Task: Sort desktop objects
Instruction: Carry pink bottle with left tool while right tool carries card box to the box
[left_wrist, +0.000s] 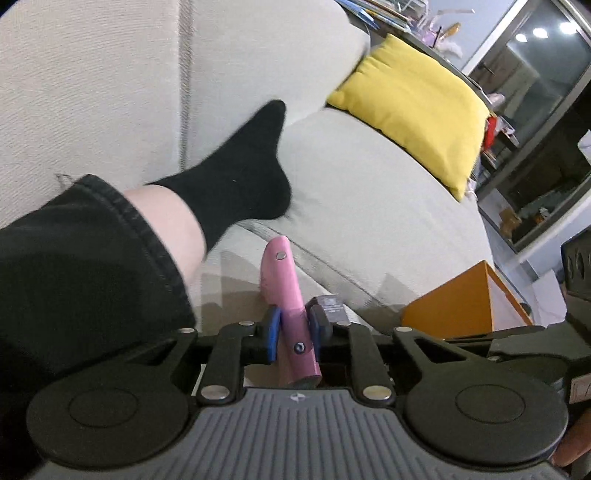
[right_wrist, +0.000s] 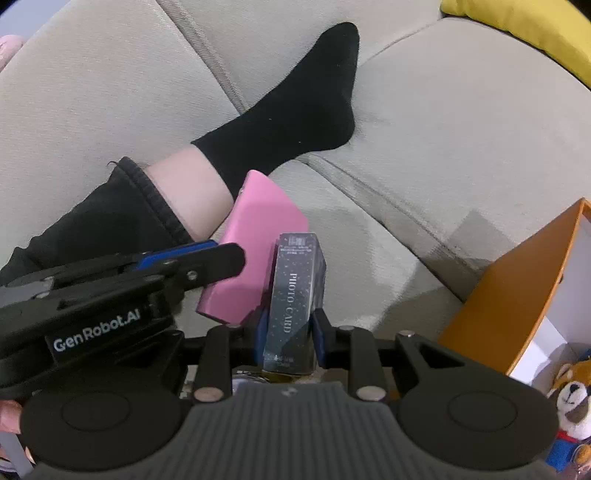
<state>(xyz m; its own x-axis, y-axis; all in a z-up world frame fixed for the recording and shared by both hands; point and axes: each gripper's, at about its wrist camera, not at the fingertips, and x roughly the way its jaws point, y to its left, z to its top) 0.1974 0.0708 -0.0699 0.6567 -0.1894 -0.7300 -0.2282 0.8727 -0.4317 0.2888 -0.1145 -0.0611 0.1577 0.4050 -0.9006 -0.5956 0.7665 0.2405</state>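
My left gripper is shut on a flat pink case, held edge-on above the sofa seat; the case also shows in the right wrist view, with the left gripper's fingers on it. My right gripper is shut on a dark box marked "PHOTO CARD", held upright just right of the pink case. The box's top end peeks in beside the left gripper.
A person's leg in a black sock lies across the beige sofa. An orange box with a white inside stands at the right, also in the left wrist view. A yellow cushion sits on the sofa. A plush toy lies at lower right.
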